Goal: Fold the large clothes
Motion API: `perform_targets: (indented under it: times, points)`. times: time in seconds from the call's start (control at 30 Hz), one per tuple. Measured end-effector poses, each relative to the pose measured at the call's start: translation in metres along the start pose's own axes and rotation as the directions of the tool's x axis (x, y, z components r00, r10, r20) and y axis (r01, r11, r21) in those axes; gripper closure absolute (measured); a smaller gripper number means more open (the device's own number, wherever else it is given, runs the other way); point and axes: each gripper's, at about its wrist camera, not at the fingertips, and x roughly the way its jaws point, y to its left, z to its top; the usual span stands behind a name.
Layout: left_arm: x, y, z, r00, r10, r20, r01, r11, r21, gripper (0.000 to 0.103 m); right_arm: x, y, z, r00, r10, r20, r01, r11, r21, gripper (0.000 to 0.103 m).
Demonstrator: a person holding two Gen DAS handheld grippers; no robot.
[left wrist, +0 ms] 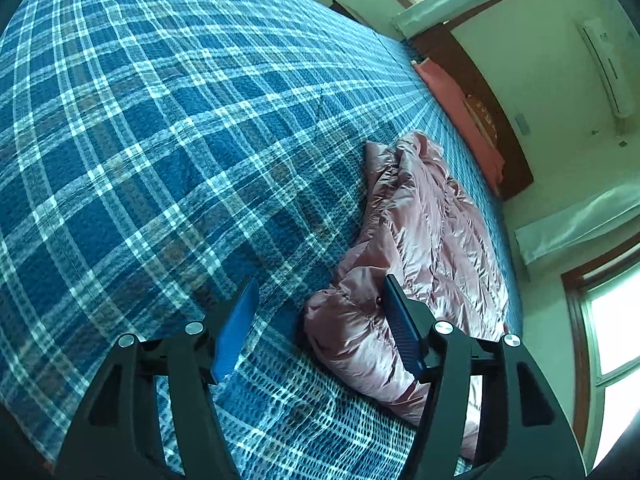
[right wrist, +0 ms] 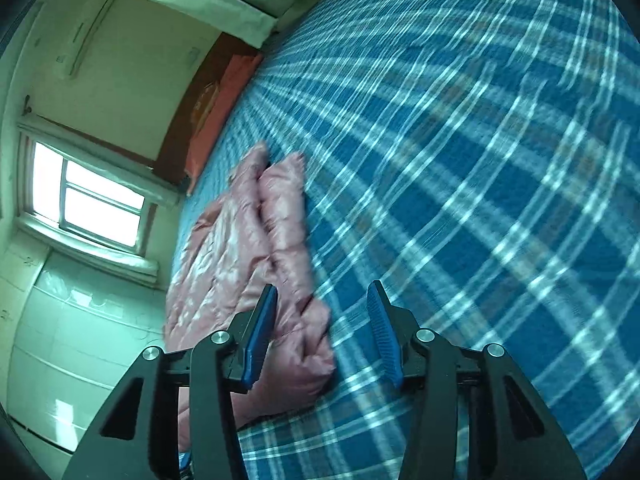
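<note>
Pink puffer jacket [left wrist: 420, 240] lies crumpled on the blue plaid bedspread [left wrist: 160, 140], running from lower centre up toward centre right in the left wrist view; in the right wrist view the same jacket [right wrist: 240, 248] sits centre left, blurred. Left gripper [left wrist: 320, 292] is parted about halfway, nothing clamped: its right pad overlaps the jacket's near bulge in frame, contact can't be confirmed, its left pad is over bare bedspread. Right gripper [right wrist: 324, 292] is also partly open, nothing pinched; a fold of the jacket's near end shows in the gap between the pads, left pad in front of the fabric, right pad over plaid. Salmon pillow [left wrist: 460, 108] against a dark wood headboard [left wrist: 492, 120] at upper right in the left view. Window [right wrist: 92, 200] at mid left in the right view, wall AC unit [left wrist: 608, 68] at far upper right in the left view.
</note>
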Motion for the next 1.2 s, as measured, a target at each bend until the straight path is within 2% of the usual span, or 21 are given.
perform_targets:
  times: [0.07, 0.17, 0.3, 0.37, 0.5, 0.57, 0.67, 0.8, 0.83, 0.87, 0.97, 1.03, 1.13, 1.2]
  points:
    - [-0.004, -0.002, 0.002, 1.0, 0.019, -0.006, -0.019, 1.0, 0.015, 0.04, -0.006, 0.002, 0.004, 0.998, -0.053, 0.018, 0.053, 0.998, -0.025, 0.056]
    - [-0.013, -0.012, 0.006, 0.996, 0.088, 0.024, -0.09, 0.992, 0.092, 0.04, -0.017, 0.013, 0.011, 0.991, -0.118, 0.058, 0.123, 0.988, -0.095, 0.056]
    - [-0.028, -0.035, 0.008, 0.981, 0.163, 0.105, -0.183, 0.954, 0.238, 0.04, -0.023, 0.037, 0.011, 0.983, -0.161, 0.088, 0.175, 0.967, -0.185, 0.056]
    - [-0.033, -0.05, 0.009, 0.975, 0.173, 0.136, -0.207, 0.932, 0.297, 0.04, -0.023, 0.054, 0.008, 0.981, -0.169, 0.097, 0.188, 0.952, -0.241, 0.056]
    - [-0.036, -0.076, 0.003, 0.979, 0.146, 0.143, -0.189, 0.91, 0.368, 0.04, -0.015, 0.091, -0.003, 0.982, -0.166, 0.094, 0.189, 0.92, -0.344, 0.056]
    - [-0.031, -0.094, 0.0, 0.979, 0.145, 0.145, -0.193, 0.891, 0.411, 0.04, -0.008, 0.114, -0.013, 0.982, -0.164, 0.093, 0.188, 0.894, -0.408, 0.056]
    - [-0.018, -0.123, -0.01, 0.976, 0.163, 0.146, -0.215, 0.839, 0.499, 0.04, 0.007, 0.149, -0.025, 0.983, -0.161, 0.086, 0.183, 0.848, -0.497, 0.056]
    - [0.006, -0.155, -0.024, 0.974, 0.181, 0.134, -0.226, 0.797, 0.56, 0.04, 0.039, 0.194, -0.05, 0.987, -0.159, 0.012, 0.133, 0.784, -0.606, 0.056]
    - [0.012, -0.163, -0.027, 0.97, 0.195, 0.144, -0.243, 0.777, 0.581, 0.04, 0.049, 0.204, -0.057, 0.985, -0.171, 0.002, 0.134, 0.762, -0.634, 0.056]
    - [0.021, -0.174, -0.033, 0.961, 0.22, 0.167, -0.276, 0.741, 0.612, 0.04, 0.058, 0.212, -0.063, 0.983, -0.185, -0.002, 0.139, 0.743, -0.655, 0.056]
    - [0.046, -0.196, -0.047, 0.941, 0.267, 0.21, -0.337, 0.662, 0.669, 0.04, 0.09, 0.242, -0.085, 0.973, -0.23, -0.018, 0.146, 0.673, -0.725, 0.056]
    - [0.06, -0.206, -0.051, 0.934, 0.282, 0.219, -0.353, 0.632, 0.69, 0.04, 0.11, 0.26, -0.098, 0.967, -0.254, 0.001, 0.164, 0.623, -0.765, 0.056]
    - [0.084, -0.216, -0.057, 0.919, 0.31, 0.244, -0.387, 0.578, 0.719, 0.04, 0.131, 0.274, -0.112, 0.958, -0.285, 0.026, 0.191, 0.57, -0.799, 0.056]
    - [0.104, -0.216, -0.06, 0.905, 0.347, 0.246, -0.407, 0.545, 0.733, 0.04, 0.15, 0.274, -0.12, 0.944, -0.329, 0.028, 0.21, 0.533, -0.819, 0.056]
